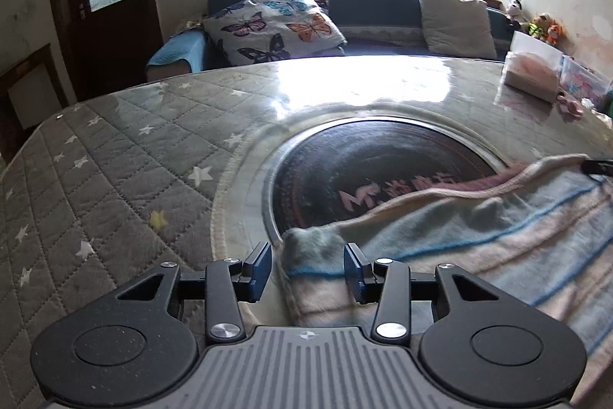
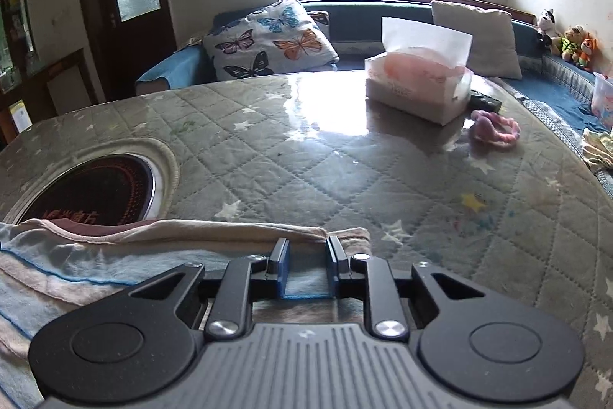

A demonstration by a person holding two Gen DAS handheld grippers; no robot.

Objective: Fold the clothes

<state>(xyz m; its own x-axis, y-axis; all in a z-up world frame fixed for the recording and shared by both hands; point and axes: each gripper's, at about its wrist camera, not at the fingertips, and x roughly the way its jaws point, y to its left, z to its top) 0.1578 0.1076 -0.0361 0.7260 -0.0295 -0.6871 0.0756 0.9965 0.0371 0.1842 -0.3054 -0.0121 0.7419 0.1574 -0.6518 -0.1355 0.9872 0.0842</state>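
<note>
Through the left wrist camera, you are holding the left gripper [image 1: 307,269] low and nearly level over the table [image 1: 115,160], pointing toward the sofa [image 1: 367,22]. Its jaws are standing open, and the bunched corner of the striped cloth [image 1: 479,236] is lying between them, with a gap on either side. The rest of the cloth is spreading away to the right of the jaws, partly covering the dark round inset [image 1: 364,160] just ahead of them.

Through the right wrist camera, you are keeping the right gripper [image 2: 306,267] equally low and level. Its jaws are standing apart over the cloth's [image 2: 95,267] far right edge; whether the pads are touching fabric, I cannot tell. The cloth is running leftward. A tissue box [image 2: 415,91] is sitting well ahead, to the right.
</note>
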